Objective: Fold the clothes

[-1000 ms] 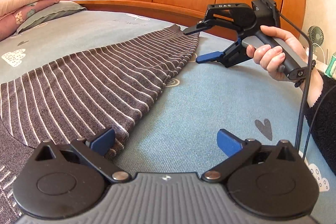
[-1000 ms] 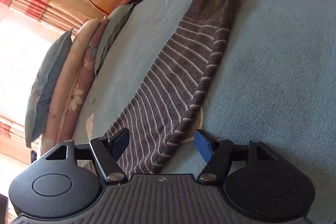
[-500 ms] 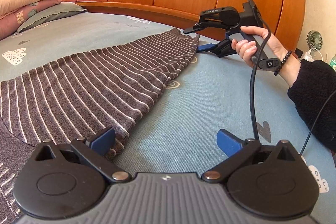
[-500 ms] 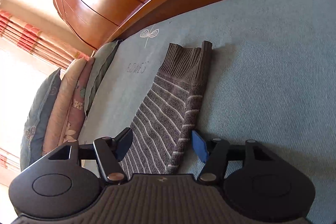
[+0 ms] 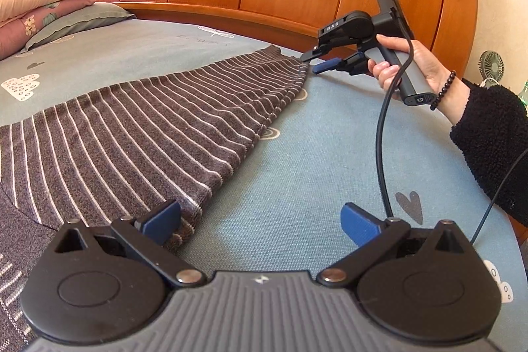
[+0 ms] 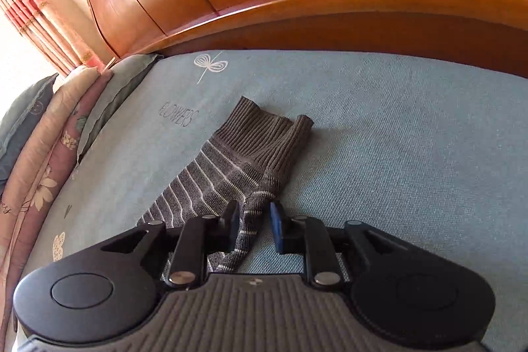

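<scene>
Striped sweater [image 5: 138, 134] is lying flat on the blue bedsheet [image 5: 297, 174]. Right gripper [image 6: 254, 220] is closing its jaws around the sleeve [image 6: 244, 160] edge near the ribbed cuff (fabric between pads, not yet clamped). Left gripper [image 5: 260, 220] is sitting wide apart, one pad over the sweater's edge.

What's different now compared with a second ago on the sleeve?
The right gripper moved up the striped sleeve toward its ribbed cuff; its jaws are closing around the sleeve's edge, not yet clamped. The left gripper stayed open by the sweater hem.
</scene>
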Tool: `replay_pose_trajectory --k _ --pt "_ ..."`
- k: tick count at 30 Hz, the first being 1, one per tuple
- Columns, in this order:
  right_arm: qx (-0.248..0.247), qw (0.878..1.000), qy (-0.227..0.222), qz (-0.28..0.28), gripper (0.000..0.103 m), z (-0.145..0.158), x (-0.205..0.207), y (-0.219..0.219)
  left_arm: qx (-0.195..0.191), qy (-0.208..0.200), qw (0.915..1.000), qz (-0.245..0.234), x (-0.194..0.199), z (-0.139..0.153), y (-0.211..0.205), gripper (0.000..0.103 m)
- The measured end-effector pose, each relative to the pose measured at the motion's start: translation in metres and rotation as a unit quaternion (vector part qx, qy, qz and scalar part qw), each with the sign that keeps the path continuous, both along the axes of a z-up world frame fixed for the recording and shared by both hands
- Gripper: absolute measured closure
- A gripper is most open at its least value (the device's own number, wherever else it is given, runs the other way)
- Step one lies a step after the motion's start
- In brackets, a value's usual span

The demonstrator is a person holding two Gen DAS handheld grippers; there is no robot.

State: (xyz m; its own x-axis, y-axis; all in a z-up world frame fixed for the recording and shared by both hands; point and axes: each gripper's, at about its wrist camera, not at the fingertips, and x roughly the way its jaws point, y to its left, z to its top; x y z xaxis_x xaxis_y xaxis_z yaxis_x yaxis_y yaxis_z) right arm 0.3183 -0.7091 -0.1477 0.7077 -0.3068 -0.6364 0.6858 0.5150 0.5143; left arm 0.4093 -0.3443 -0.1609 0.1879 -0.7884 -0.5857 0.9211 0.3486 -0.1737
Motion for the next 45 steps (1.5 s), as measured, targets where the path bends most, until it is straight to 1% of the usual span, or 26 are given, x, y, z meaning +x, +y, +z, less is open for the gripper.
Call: replay_pose_trajectory --k 2,4,5,7,9,10,12,14,16,17,18,20,22,23,24,25,27,29,31,33,35,37,40,43,44,45 --pt "-0.037 0.999 -0.024 -0.005 0.060 0.010 -0.003 0.007 -0.002 0.002 1.0000 0.000 0.001 0.000 0.000 0.001" --pt "-0.058 0.997 -0.055 0.012 0.058 0.014 0.005 0.007 -0.005 0.005 1.0000 0.000 0.002 0.000 0.001 0.001" --pt "-0.055 0.996 -0.063 0.025 0.056 0.013 0.012 0.005 -0.005 0.006 1.0000 0.000 0.002 0.000 0.001 0.001" --pt "-0.014 0.996 -0.064 0.060 0.055 0.002 0.033 -0.006 -0.008 0.010 0.9999 0.000 0.003 -0.001 0.002 0.001" --pt "0.006 0.996 -0.041 0.073 0.057 -0.014 0.050 -0.017 -0.012 0.013 0.9998 0.000 0.004 0.000 0.003 0.001" --pt "-0.005 0.997 -0.037 0.072 0.062 -0.018 0.054 -0.021 -0.013 0.014 0.9998 0.000 0.004 0.000 0.003 0.001" --pt "-0.023 0.997 -0.048 0.064 0.063 -0.019 0.055 -0.032 -0.013 0.015 0.9998 0.000 0.005 0.000 0.003 0.001" --pt "0.001 0.997 -0.061 0.048 0.063 -0.018 0.054 -0.045 -0.015 0.016 0.9998 0.000 0.005 0.000 0.003 0.001" --pt "0.001 0.998 -0.053 0.042 0.060 -0.009 0.053 -0.043 -0.016 0.016 0.9998 0.001 0.005 0.000 0.003 0.001" --pt "-0.015 0.997 -0.049 0.052 0.053 -0.003 0.054 -0.035 -0.016 0.016 0.9998 0.001 0.005 -0.001 0.003 0.001" --pt "-0.027 0.995 -0.054 0.074 0.049 0.001 0.056 -0.027 -0.016 0.016 0.9998 0.001 0.005 -0.001 0.003 0.001" --pt "-0.030 0.989 -0.064 0.130 0.045 0.003 0.066 -0.012 -0.015 0.015 0.9998 0.001 0.004 -0.001 0.002 0.001" --pt "-0.049 0.985 -0.033 0.165 0.045 -0.001 0.082 0.000 -0.013 0.012 0.9999 0.001 0.003 -0.001 0.002 0.001" --pt "-0.071 0.985 -0.002 0.158 0.045 -0.003 0.090 0.002 -0.011 0.009 0.9999 0.001 0.002 -0.001 0.001 0.001" --pt "-0.085 0.986 0.020 0.145 0.048 -0.006 0.094 -0.001 -0.008 0.006 0.9999 0.002 0.002 -0.001 0.000 0.001" --pt "-0.090 0.987 0.014 0.133 0.049 -0.007 0.093 -0.009 -0.007 0.004 1.0000 0.002 0.001 -0.001 0.000 0.001" --pt "-0.088 0.993 0.011 0.072 0.050 -0.006 0.081 -0.027 -0.004 0.000 1.0000 0.002 0.000 -0.001 -0.001 0.001" --pt "-0.067 0.997 0.006 0.034 0.049 -0.001 0.063 -0.036 -0.004 -0.001 1.0000 0.002 -0.001 -0.001 -0.001 0.001" --pt "-0.040 0.996 -0.026 0.077 0.046 0.006 0.053 -0.028 -0.003 -0.003 1.0000 0.002 -0.001 -0.001 -0.002 0.001" --pt "-0.018 0.988 -0.050 0.147 0.040 0.011 0.051 -0.008 0.001 -0.008 1.0000 0.003 -0.003 -0.002 -0.004 0.001" --pt "0.006 0.973 -0.062 0.222 0.038 0.011 0.057 0.023 0.008 -0.017 0.9998 0.003 -0.005 -0.002 -0.006 0.001" --pt "0.033 0.953 -0.068 0.295 0.038 0.008 0.066 0.057 0.015 -0.025 0.9996 0.004 -0.008 -0.002 -0.009 0.001" --pt "0.070 0.927 -0.067 0.363 0.038 -0.003 0.076 0.097 0.022 -0.034 0.9992 0.004 -0.010 -0.002 -0.011 0.001" --pt "0.053 0.932 -0.036 0.356 0.038 -0.012 0.073 0.107 0.023 -0.035 0.9991 0.004 -0.011 -0.002 -0.011 0.001" --pt "0.049 0.936 -0.030 0.349 0.043 -0.014 0.071 0.107 0.023 -0.036 0.9991 0.004 -0.011 -0.002 -0.011 0.001" --pt "0.049 0.944 -0.033 0.323 0.044 -0.014 0.064 0.097 0.024 -0.037 0.9990 0.004 -0.011 -0.002 -0.010 0.001"
